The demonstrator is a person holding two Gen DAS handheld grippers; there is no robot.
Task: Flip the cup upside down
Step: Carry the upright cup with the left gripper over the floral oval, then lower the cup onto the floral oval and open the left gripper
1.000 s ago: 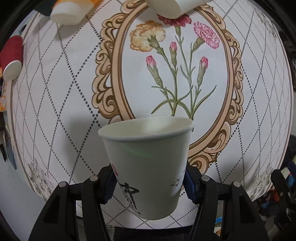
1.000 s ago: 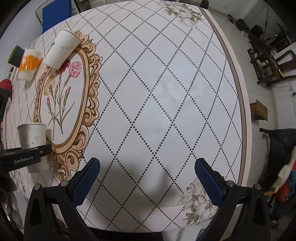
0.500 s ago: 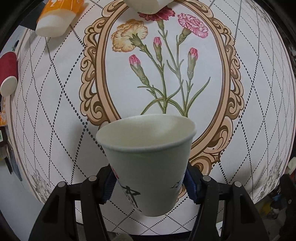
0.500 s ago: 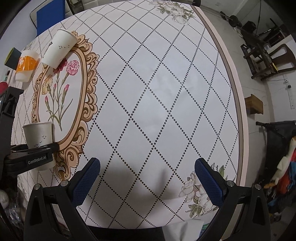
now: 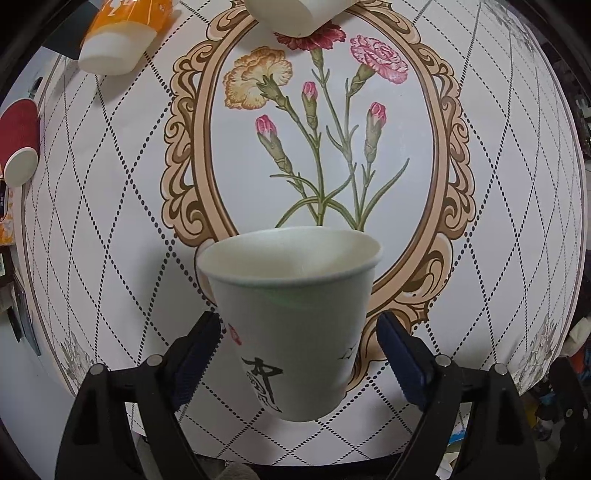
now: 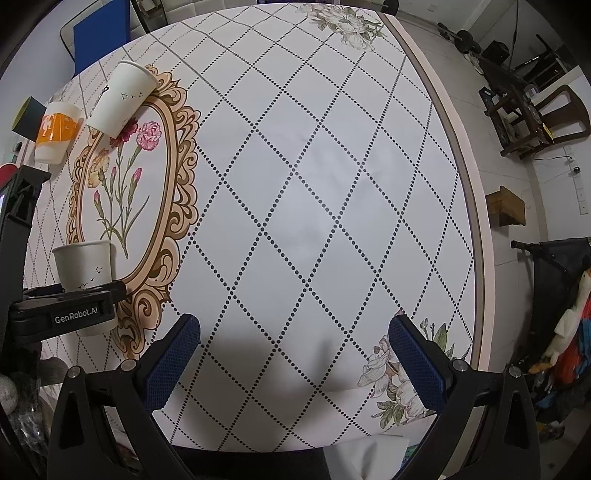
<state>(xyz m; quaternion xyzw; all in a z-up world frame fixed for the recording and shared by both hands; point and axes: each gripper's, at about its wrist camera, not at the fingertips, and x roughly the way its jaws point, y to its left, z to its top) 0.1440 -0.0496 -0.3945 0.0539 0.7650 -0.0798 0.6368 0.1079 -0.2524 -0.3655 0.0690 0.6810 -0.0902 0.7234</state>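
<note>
A pale green paper cup (image 5: 295,317) with black calligraphy and small birds is held upright, mouth up, above the table. My left gripper (image 5: 299,343) is shut on the cup's lower half, one blue pad on each side. The same cup (image 6: 84,266) shows at the left of the right wrist view, clamped in the left gripper's black body (image 6: 62,314). My right gripper (image 6: 293,354) is open and empty, hovering over the table's near edge, well to the right of the cup.
A white cup (image 5: 295,14) lies on its side at the top of the flower frame; it also shows in the right wrist view (image 6: 120,99). An orange-and-white cup (image 5: 118,40) and a red cup (image 5: 18,144) lie at the left. Chairs (image 6: 535,107) stand beyond the table's right edge.
The left gripper has lifted the cup higher off the table and tilted it slightly, so the mouth shows more. The right gripper has stayed open and drifted little.
</note>
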